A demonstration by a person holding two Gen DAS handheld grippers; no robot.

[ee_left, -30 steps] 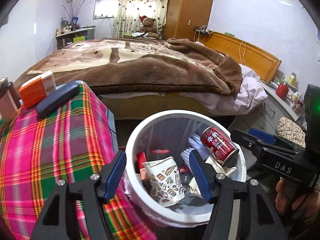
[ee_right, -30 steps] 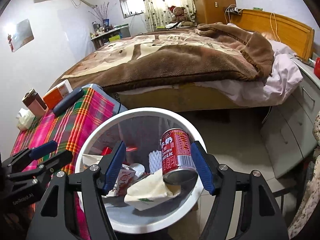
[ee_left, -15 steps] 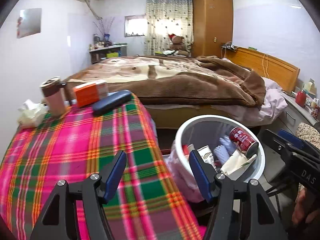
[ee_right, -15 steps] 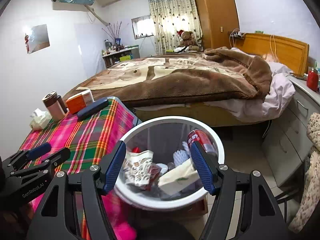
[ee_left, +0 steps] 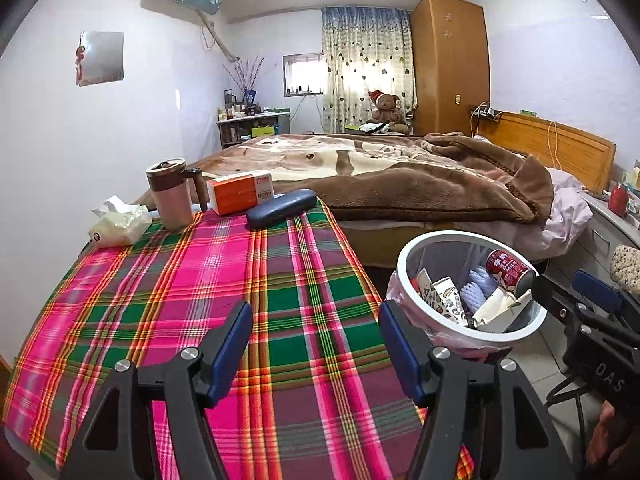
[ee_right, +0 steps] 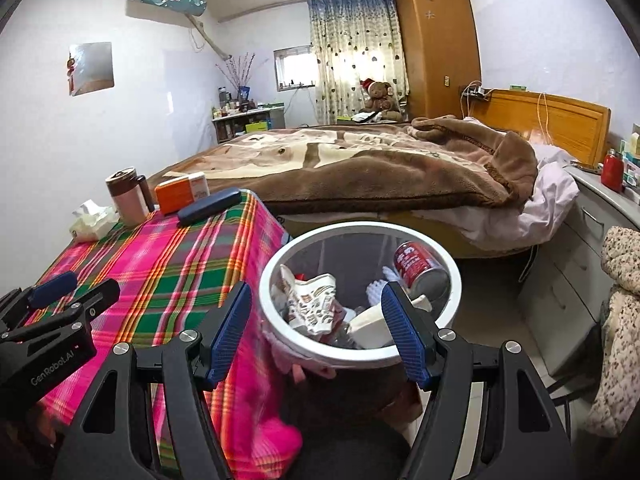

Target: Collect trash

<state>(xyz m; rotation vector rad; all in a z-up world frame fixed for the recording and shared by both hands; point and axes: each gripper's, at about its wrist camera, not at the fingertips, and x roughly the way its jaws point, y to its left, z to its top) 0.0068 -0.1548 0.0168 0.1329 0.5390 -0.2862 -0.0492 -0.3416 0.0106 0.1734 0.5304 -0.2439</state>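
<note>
A white bin (ee_left: 404, 265) (ee_right: 267, 280) with a pink liner stands on the floor beside the plaid table (ee_left: 200, 280) (ee_right: 168, 264). In it lie a red drink can (ee_left: 509, 268) (ee_right: 416, 264), a printed paper cup (ee_left: 448, 300) (ee_right: 312, 300) and other scraps. My left gripper (ee_left: 314, 350) is open and empty above the table's near edge; it also shows in the right wrist view (ee_right: 68, 296). My right gripper (ee_right: 316, 334) is open and empty above the bin's near rim; it also shows in the left wrist view (ee_left: 580, 300).
At the table's far end stand a brown mug (ee_left: 170, 192), an orange box (ee_left: 240, 193), a dark glasses case (ee_left: 282, 208) and a tissue pack (ee_left: 118, 222). A bed with a brown blanket (ee_left: 400, 176) lies behind. A low cabinet (ee_right: 592, 240) stands at the right.
The right gripper let go of the red can, which now lies in the bin. Both grippers pulled back and up, and the left one swung left over the table.
</note>
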